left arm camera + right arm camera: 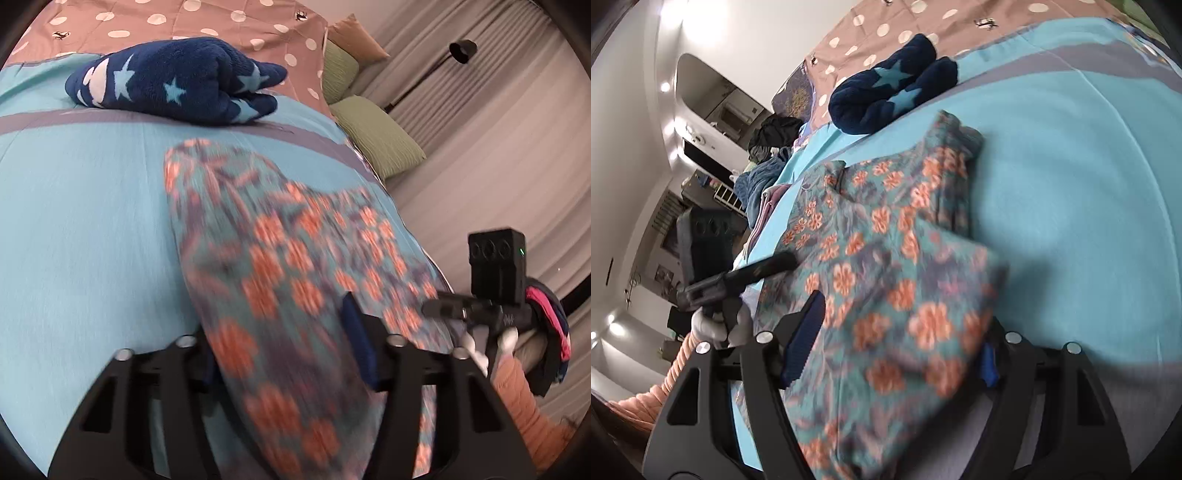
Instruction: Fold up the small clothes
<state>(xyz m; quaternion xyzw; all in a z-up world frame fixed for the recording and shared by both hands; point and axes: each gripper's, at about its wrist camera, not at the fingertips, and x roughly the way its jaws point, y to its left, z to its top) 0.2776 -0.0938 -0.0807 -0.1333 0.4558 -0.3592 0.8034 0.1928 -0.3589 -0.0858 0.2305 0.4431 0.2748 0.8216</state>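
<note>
A small teal garment with orange flowers [280, 266] lies on the light blue bed cover [85, 221]. It also shows in the right wrist view [886, 266], partly folded. My left gripper [284, 354] is shut on one edge of it; the cloth runs between the blue pads [356, 332]. My right gripper [897, 350] is shut on another edge, cloth filling the gap between its pads [805, 336]. Each gripper shows in the other's view: the right one [480, 310] beside the garment, the left one [738, 280] at its far side. The frames are blurred around the cloth.
A folded navy fleece with light blue stars [173, 81] lies beyond the garment, also in the right wrist view [890, 88]. Green pillows [376, 136] and curtains [498, 147] are at the bed's right. A pile of clothes [768, 162] sits at the bed's far edge.
</note>
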